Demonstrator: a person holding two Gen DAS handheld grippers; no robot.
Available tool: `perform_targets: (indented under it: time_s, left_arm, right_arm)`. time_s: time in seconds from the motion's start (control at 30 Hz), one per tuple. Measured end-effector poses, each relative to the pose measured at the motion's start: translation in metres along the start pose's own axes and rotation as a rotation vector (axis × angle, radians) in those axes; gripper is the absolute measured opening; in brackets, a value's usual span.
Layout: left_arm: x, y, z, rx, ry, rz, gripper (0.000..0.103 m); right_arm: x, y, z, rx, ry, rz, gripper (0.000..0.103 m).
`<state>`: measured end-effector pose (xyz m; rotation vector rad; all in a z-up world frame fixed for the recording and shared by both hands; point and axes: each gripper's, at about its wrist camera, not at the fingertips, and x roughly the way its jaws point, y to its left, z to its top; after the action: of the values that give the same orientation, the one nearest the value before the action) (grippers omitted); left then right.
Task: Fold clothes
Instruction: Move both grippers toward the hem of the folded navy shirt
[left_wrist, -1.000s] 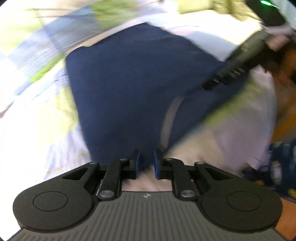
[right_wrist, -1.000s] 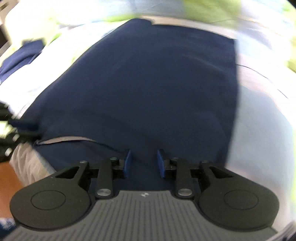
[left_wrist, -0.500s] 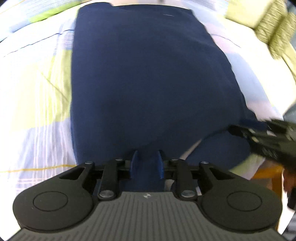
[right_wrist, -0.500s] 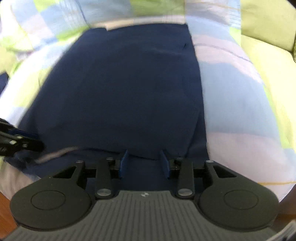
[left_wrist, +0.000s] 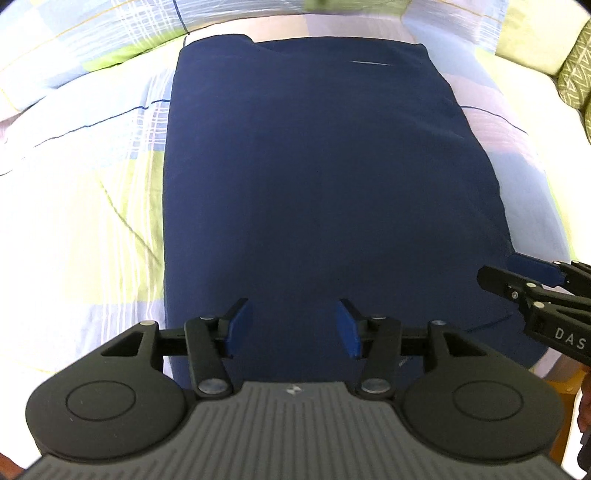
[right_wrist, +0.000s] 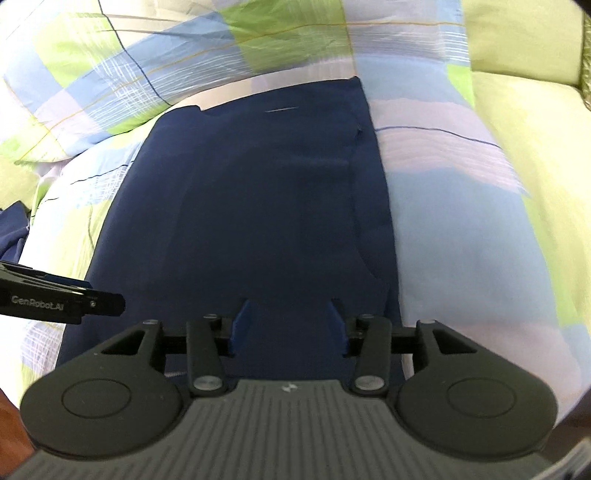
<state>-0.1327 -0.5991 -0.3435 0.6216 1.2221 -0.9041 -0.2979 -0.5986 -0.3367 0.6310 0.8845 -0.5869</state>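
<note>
I have the navy garment (left_wrist: 325, 192) spread flat on the bed, lying lengthwise from the near edge toward the far side, over a checked sheet (left_wrist: 92, 192) of pale blue, green and lilac. It reads as a long, smooth rectangle with its near end reaching the bed's near edge. My left claw (left_wrist: 291, 328) hangs over that near end with its jaws apart; they have just been opening, and only flat cloth shows between the blue pads (left_wrist: 236, 326), nothing pinched. My right claw (right_wrist: 288, 325) sits over the same near end, closer to the garment's right-hand border, jaws likewise parted and just opened wider, the cloth lying loose beneath them. In the left wrist view the right claw (left_wrist: 532, 273) comes in from the right margin, near the garment's near right corner. In the right wrist view the left claw comes in from the left margin. A second dark blue piece of cloth (right_wrist: 13, 230) lies bunched at the bed's left edge.
</note>
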Motion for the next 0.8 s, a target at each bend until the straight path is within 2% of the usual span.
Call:
perform_targets:
  time_s: [0.13, 0.27, 0.4, 0.47, 0.53, 0.6, 0.63, 0.7, 0.8]
  left_arm:
    - [0.004, 0.03, 0.022, 0.016, -0.037, -0.047, 0.061]
    - [0.013, 0.078, 0.07, 0.003, -0.086, -0.093, 0.065]
    - [0.042, 0.133, 0.137, -0.048, -0.12, -0.171, 0.065]
    - [0.05, 0.146, 0.149, -0.069, -0.122, -0.208, 0.065]
    - [0.07, 0.17, 0.171, -0.126, -0.111, -0.299, 0.065]
    - [0.083, 0.178, 0.177, -0.157, -0.093, -0.364, 0.065]
    - [0.094, 0.185, 0.178, -0.178, -0.08, -0.42, 0.065]
    - [0.12, 0.196, 0.179, -0.197, -0.071, -0.476, 0.067]
    - [0.129, 0.203, 0.18, -0.217, -0.09, -0.581, 0.069]
  right_arm:
    - [0.031, -0.002, 0.021, -0.019, 0.029, 0.02, 0.045]
    - [0.053, -0.003, 0.05, -0.012, 0.029, 0.044, 0.048]
    - [0.071, -0.004, 0.085, -0.02, -0.003, 0.033, 0.049]
    - [0.083, -0.005, 0.103, 0.0, -0.025, 0.03, 0.05]
    - [0.091, -0.006, 0.113, 0.017, -0.034, 0.031, 0.05]
    - [0.099, -0.005, 0.122, 0.042, -0.044, 0.032, 0.05]
    - [0.104, -0.004, 0.126, 0.055, -0.05, 0.033, 0.051]
    - [0.111, -0.002, 0.13, 0.079, -0.054, 0.037, 0.053]
    - [0.119, -0.002, 0.131, 0.098, -0.044, 0.024, 0.054]
